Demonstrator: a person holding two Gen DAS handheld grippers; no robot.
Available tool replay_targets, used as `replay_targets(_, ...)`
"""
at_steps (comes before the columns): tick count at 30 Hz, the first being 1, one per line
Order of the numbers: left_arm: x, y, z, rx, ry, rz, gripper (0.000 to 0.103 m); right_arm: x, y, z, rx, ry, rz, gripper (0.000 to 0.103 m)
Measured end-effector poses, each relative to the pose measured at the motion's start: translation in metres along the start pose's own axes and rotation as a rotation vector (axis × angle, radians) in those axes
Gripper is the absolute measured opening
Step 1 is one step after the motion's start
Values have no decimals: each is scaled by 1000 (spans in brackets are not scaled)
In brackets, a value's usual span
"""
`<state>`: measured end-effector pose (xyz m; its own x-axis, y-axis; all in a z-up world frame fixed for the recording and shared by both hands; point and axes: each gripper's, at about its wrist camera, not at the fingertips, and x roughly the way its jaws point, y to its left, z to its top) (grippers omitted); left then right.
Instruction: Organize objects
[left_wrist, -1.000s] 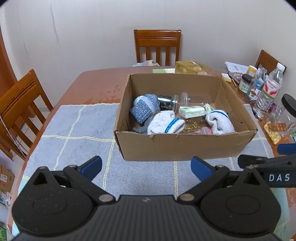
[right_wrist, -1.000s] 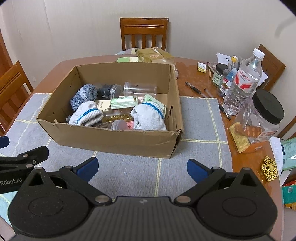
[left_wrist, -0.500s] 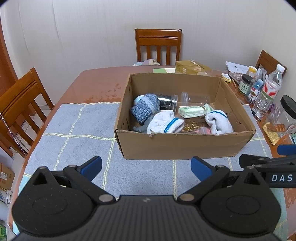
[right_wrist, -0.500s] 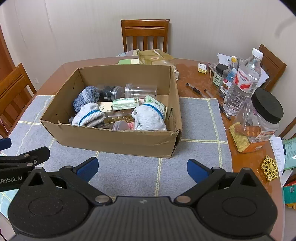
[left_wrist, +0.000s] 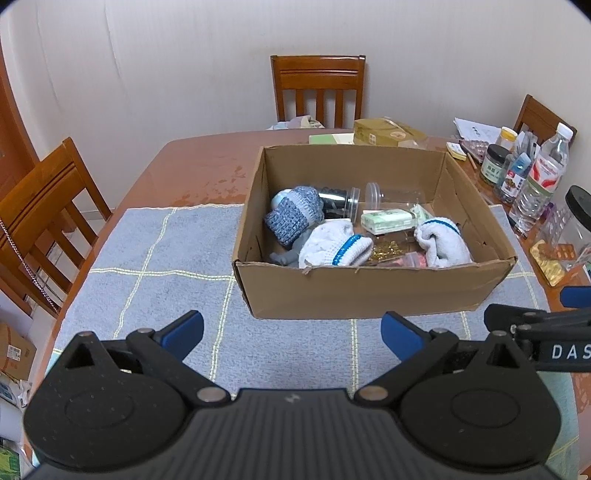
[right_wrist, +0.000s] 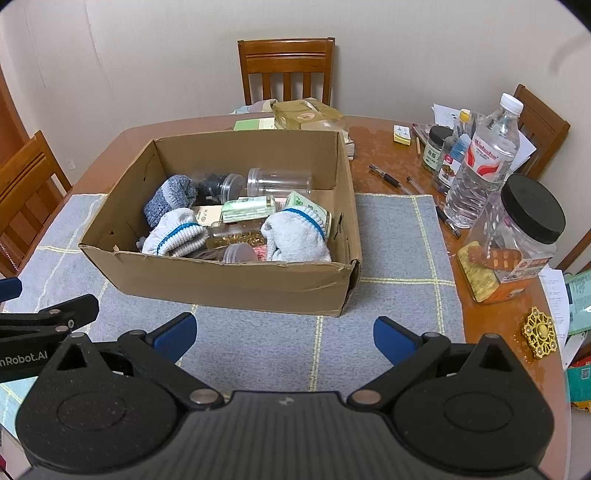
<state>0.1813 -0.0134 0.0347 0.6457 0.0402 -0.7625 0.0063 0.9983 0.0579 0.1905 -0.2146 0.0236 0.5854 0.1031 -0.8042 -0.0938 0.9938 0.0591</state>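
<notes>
An open cardboard box (left_wrist: 373, 291) (right_wrist: 221, 280) stands on a grey checked mat (left_wrist: 166, 251) (right_wrist: 399, 236). Inside lie a blue knitted sock (left_wrist: 293, 214) (right_wrist: 170, 197), two white socks with a blue band (left_wrist: 334, 247) (right_wrist: 295, 236), clear plastic jars (left_wrist: 391, 194) (right_wrist: 279, 181), a green packet (left_wrist: 386, 220) (right_wrist: 247, 208) and a tube of gold bits (right_wrist: 236, 238). My left gripper (left_wrist: 291, 332) hovers open over the mat just in front of the box, nothing between its fingers. My right gripper (right_wrist: 282, 332) is open and empty too, beside it to the right.
The table's right side is crowded: a water bottle (right_wrist: 480, 162), a black-lidded plastic jar (right_wrist: 517, 236), small jars, pens (right_wrist: 391, 181), a gold ornament (right_wrist: 539, 332). A tan package (right_wrist: 306, 112) sits behind the box. Wooden chairs (left_wrist: 319, 88) stand at the back, left and right.
Both grippers have drawn back and up a little from the box, so it looks slightly smaller and farther. Nothing in the box has moved and both stay open.
</notes>
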Motion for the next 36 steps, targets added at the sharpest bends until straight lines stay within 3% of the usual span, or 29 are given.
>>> replay_targets(36, 2, 5, 1, -10, 11, -26, 102, 1, 6, 1, 7, 6, -1, 103)
